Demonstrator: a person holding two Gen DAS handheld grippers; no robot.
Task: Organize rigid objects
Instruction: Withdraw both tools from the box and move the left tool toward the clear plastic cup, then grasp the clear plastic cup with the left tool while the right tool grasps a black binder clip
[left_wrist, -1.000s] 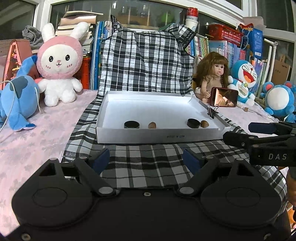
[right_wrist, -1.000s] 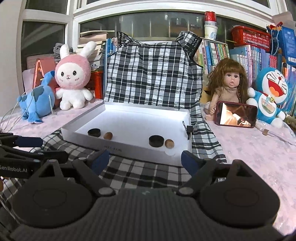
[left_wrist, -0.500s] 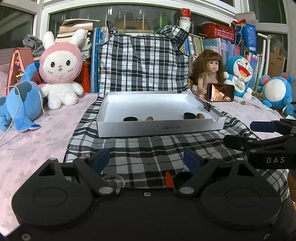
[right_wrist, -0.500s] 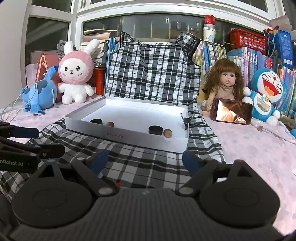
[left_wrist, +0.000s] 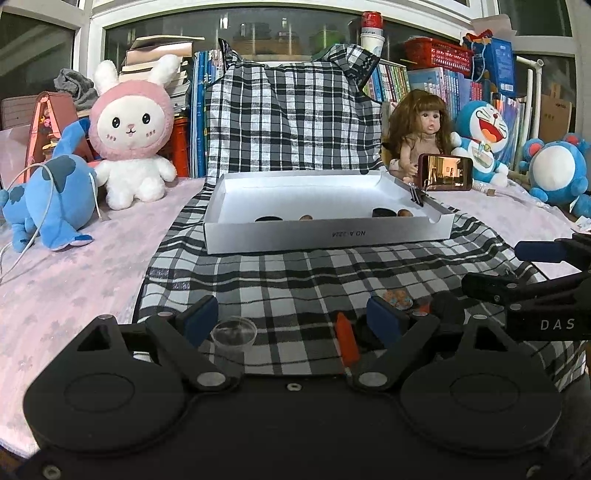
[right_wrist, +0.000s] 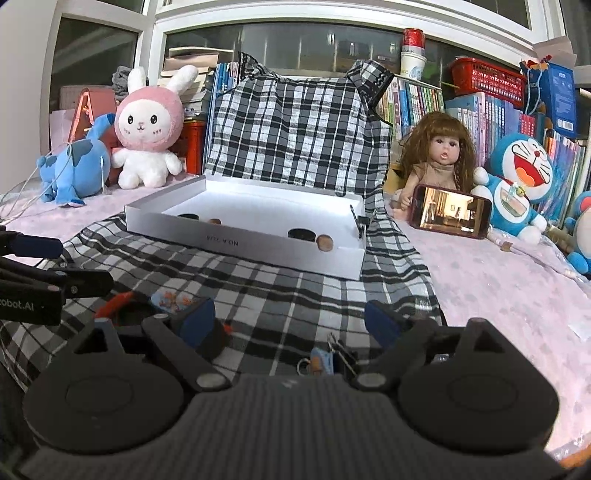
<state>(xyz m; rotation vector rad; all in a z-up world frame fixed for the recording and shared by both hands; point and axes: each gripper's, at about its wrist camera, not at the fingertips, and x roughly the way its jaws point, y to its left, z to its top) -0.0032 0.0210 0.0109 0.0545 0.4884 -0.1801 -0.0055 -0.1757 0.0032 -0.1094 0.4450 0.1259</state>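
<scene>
Both held wide apart and empty, left gripper (left_wrist: 291, 317) low over plaid cloth (left_wrist: 295, 273) between clear cup (left_wrist: 233, 334) and orange piece (left_wrist: 346, 341) lying lengthwise away from camera, right gripper (right_wrist: 290, 319) above binder clip (right_wrist: 341, 356), white box (left_wrist: 325, 236) beyond, broadside.

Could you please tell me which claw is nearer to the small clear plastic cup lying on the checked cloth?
Left. The left claw has the clear cup just inside its left finger; the right claw is away to the cup's right.

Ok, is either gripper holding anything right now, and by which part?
Nothing is held. The left gripper and right gripper are both open, fingers spread above the checked cloth; the small clear cup sits untouched.
</scene>
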